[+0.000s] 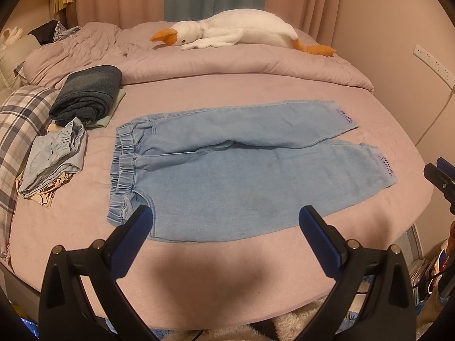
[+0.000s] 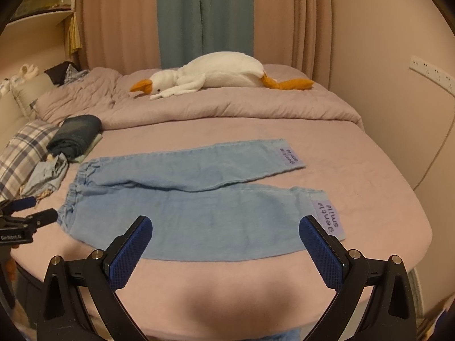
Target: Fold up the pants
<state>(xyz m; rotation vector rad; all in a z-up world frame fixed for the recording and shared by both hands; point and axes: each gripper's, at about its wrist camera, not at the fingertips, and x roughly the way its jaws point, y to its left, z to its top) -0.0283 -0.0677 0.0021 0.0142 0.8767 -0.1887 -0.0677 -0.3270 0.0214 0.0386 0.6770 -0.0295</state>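
Light blue denim pants [image 1: 227, 170] lie flat and unfolded on the pink bed, waistband to the left, both legs pointing right; they also show in the right wrist view [image 2: 204, 201]. My left gripper [image 1: 226, 221] is open and empty, hovering over the near edge by the waistband side. My right gripper [image 2: 226, 227] is open and empty, over the near leg, its right finger close to the "gentle smile" cuff label [image 2: 330, 217]. The right gripper shows at the left wrist view's right edge [image 1: 439, 177], the left gripper at the right wrist view's left edge [image 2: 31, 210].
A folded dark garment [image 1: 88, 96], a crumpled light denim piece [image 1: 54, 156] and a plaid pillow [image 1: 20, 130] lie at the bed's left. A white goose plush [image 1: 233, 32] rests on the bunched pink duvet [image 1: 199, 65] at the back. Wall on the right.
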